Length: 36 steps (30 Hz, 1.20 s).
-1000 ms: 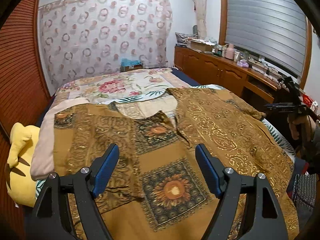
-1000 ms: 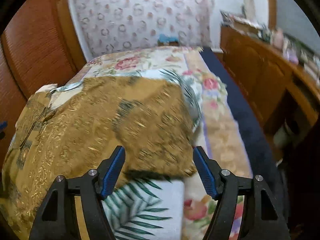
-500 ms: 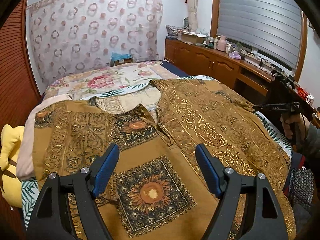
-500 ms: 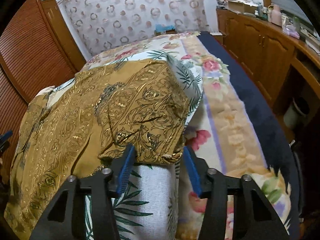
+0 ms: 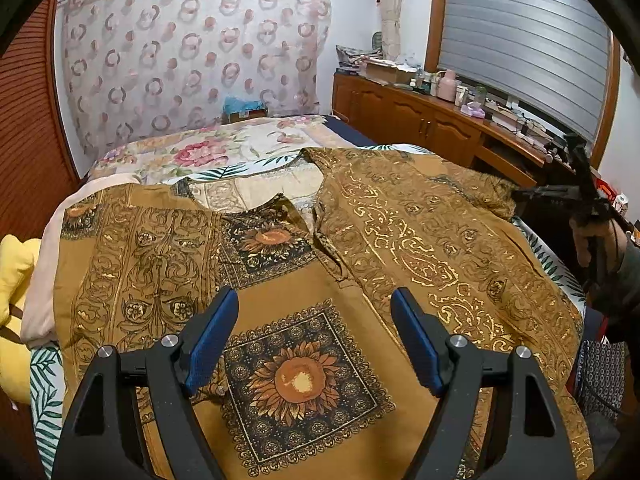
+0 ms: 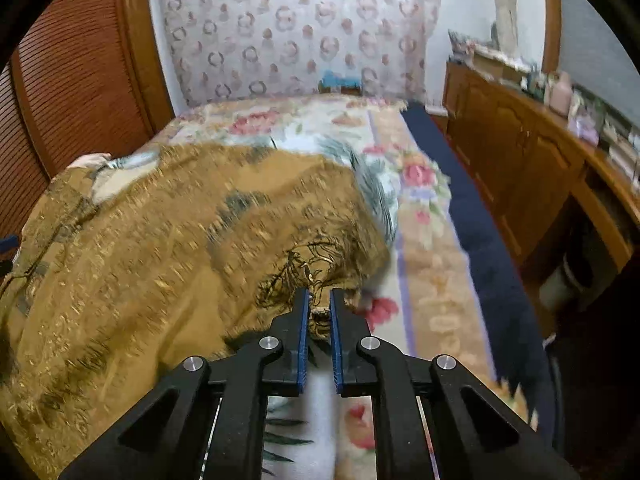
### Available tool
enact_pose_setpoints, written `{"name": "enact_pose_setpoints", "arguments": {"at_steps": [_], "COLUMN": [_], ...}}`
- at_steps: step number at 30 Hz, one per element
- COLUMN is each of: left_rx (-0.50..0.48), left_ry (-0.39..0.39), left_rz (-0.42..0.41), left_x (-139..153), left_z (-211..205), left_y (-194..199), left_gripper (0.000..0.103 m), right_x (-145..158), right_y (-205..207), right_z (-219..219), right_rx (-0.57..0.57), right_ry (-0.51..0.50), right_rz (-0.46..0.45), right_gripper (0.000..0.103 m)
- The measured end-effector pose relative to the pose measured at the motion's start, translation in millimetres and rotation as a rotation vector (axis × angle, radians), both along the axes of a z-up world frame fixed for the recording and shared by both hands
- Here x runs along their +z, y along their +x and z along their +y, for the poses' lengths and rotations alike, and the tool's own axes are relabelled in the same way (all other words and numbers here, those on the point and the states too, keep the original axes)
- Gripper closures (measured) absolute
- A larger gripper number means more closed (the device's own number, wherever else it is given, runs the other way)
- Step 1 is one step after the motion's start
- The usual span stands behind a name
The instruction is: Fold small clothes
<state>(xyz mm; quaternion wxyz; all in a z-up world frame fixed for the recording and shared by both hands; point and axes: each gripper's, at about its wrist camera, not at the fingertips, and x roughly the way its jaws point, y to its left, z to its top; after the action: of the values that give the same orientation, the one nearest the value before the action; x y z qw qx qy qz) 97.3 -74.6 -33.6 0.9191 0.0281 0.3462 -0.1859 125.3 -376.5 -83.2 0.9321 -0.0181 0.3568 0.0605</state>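
I see a matt mustard cloth shirt (image 5: 360, 280) with glinting gold print, a soft floral bedspread (image 5: 224, 152), glossy varnished wood cabinets (image 5: 420, 120), and matt black plastic hand-held grippers with bright metal rivets.

Left claw (image 5: 314, 336) spread wide — right claw (image 6: 319, 308) just closing, clamped.

Floral bedspread (image 5: 224, 148) covered the bed, leaf-print sheet (image 5: 44, 380) at its left edge. Yellow plush (image 5: 14, 280) sat far left by the slatted wooden doors (image 5: 24, 120). Ring-pattern curtain (image 5: 192, 60) hung behind. Cluttered wooden sideboard (image 5: 432, 120) stood under the grey window shutter (image 5: 528, 36).
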Motion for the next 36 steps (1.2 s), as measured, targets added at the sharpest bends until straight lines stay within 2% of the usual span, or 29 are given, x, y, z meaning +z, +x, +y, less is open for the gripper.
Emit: {"name": "enact_pose_setpoints", "arguments": {"at_steps": [4, 8, 15, 21, 25, 32, 34, 36], "left_rx": [0.000, 0.014, 0.020, 0.020, 0.020, 0.014, 0.012, 0.012], "left_ry": [-0.001, 0.005, -0.002, -0.008, -0.010, -0.013, -0.013, -0.015], "left_rz": [0.005, -0.008, -0.024, -0.018, -0.018, -0.024, -0.025, -0.027], "left_x": [-2, -2, -1, -2, -2, -3, -2, -1], "left_z": [0, -1, 1, 0, 0, -1, -1, -1], "left_y": [-1, -2, -8, -11, -12, -16, -17, -18], "left_gripper": [0.024, 0.024, 0.024, 0.024, 0.024, 0.024, 0.024, 0.024], "right_x": [20, 25, -3, -28, -28, -6, -4, -5], "right_y": [-6, -11, -25, -20, -20, -35, -37, -35], "right_z": [18, 44, 88, 93, 87, 102, 101, 101], "right_rx": [0.046, 0.113, 0.250, 0.262, 0.254, 0.251, 0.239, 0.215], "right_ry": [-0.017, -0.019, 0.006, -0.013, -0.012, -0.004, -0.020, -0.033], "right_rz": [-0.064, -0.084, -0.023, 0.033, 0.035, -0.025, -0.038, -0.042], "right_gripper": [0.094, 0.094, 0.093, 0.093, 0.093, 0.075, 0.061, 0.055]}}
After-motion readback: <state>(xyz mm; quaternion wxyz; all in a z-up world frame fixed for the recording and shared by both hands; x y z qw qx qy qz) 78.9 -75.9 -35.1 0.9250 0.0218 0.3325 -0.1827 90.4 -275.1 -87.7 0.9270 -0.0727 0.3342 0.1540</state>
